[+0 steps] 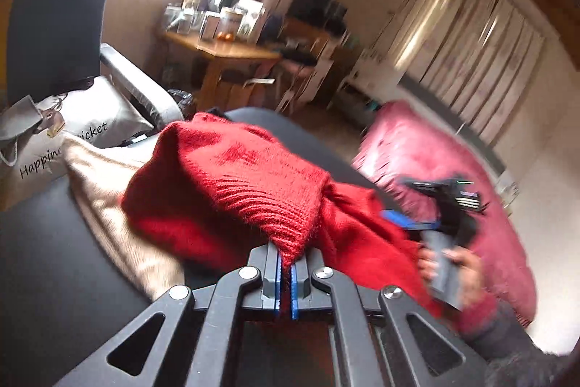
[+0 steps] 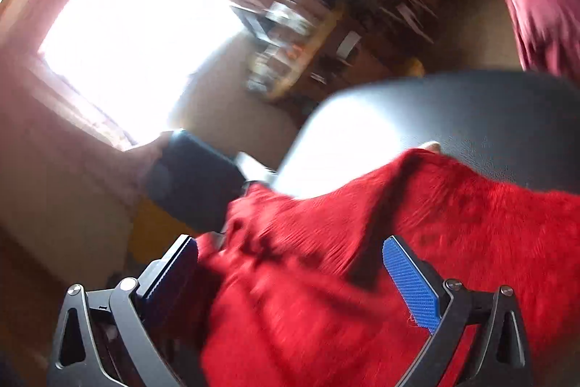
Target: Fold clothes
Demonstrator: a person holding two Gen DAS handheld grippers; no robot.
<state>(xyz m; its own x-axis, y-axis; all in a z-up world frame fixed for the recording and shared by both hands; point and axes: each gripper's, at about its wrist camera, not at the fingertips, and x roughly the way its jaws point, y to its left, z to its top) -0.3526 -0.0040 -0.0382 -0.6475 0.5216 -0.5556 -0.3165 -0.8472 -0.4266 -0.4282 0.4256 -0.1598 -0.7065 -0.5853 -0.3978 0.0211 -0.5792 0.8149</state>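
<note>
Left gripper point(image 1: 287, 272) pinches red sweater point(image 1: 232, 184) (ribbed hem).

Two claws are in view: the left claw point(image 1: 287, 272) and the right claw point(image 2: 290, 281). One red knitted sweater point(image 1: 235, 184) and one beige garment point(image 1: 108, 205) lie on one black table point(image 1: 43, 242). There is also one grey printed bag point(image 1: 40, 147) and one pink blanket point(image 1: 435, 169).

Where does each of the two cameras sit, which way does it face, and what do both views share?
Left wrist: on the left gripper, looking along its fingers, shut on the red knitted sweater, across the black table into the room; the person's right hand shows.
Right wrist: on the right gripper, jaws open over the sweater, facing the bright window; the left hand shows.
Shared: sweater, black table, each other's gripper.
</note>
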